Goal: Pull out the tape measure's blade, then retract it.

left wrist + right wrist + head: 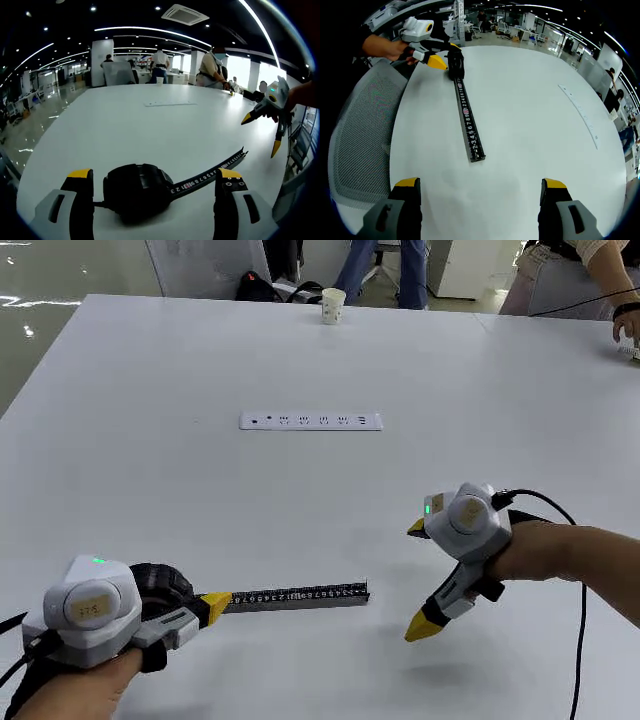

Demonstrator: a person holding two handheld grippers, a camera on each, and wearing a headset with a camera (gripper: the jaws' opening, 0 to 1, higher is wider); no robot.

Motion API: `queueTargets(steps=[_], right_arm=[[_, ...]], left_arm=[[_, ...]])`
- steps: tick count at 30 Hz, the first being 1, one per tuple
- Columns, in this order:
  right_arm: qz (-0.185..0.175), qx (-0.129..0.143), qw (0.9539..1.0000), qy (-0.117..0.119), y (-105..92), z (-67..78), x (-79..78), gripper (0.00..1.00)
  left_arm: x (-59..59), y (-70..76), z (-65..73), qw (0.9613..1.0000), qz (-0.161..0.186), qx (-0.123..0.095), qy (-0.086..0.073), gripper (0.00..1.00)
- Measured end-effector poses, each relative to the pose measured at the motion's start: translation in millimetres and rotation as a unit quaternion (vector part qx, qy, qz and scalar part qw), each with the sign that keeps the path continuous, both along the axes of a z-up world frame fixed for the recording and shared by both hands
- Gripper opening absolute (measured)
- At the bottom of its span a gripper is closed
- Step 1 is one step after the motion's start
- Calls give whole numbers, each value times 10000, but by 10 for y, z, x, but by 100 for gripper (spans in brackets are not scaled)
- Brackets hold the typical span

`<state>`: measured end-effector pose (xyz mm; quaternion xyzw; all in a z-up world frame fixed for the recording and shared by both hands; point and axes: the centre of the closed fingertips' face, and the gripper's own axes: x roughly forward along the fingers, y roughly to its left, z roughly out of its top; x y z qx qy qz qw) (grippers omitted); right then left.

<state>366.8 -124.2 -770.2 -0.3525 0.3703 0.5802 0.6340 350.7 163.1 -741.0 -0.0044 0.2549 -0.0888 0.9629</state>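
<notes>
Jaws: left gripper (154, 174) wide, tape measure (137, 194) between | right gripper (481, 183) wide, blade (467, 120) tip ahead, apart

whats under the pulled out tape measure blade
Only the bare white table: the blade lies flat on it. Its inner end is hidden inside the black case, which sits between the jaws of the left gripper.

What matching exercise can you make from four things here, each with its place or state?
Things: 1 tape measure case; 2 blade; 3 paper cup; 4 right gripper.
States: A open, holding nothing; B pulled out, flat on the table; C between the fingers of the left gripper; D at the far edge.
Pairs: 1-C; 2-B; 3-D; 4-A.
</notes>
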Motion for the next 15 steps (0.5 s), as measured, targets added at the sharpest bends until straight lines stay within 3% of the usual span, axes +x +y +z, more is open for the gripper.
queueTargets(steps=[1, 4, 6, 10, 15], right_arm=[[32, -30, 10000, 19, 28, -14, 5, 99], [121, -86, 9999, 87, 87, -47, 20, 99], [198, -128, 9997, 56, 129, -55, 41, 99], [291, -131, 9995, 55, 219, -65, 87, 99], [375, -167, 9992, 22, 329, -130, 139, 99]], left_arm=[[29, 56, 17, 9997, 152, 104, -134, 99], [60, 103, 25, 9991, 309, 160, -252, 99], [51, 58, -40, 9996, 279, -51, -61, 99], [93, 54, -39, 9995, 293, -22, -98, 99], [99, 58, -85, 9992, 377, -140, -80, 99]])
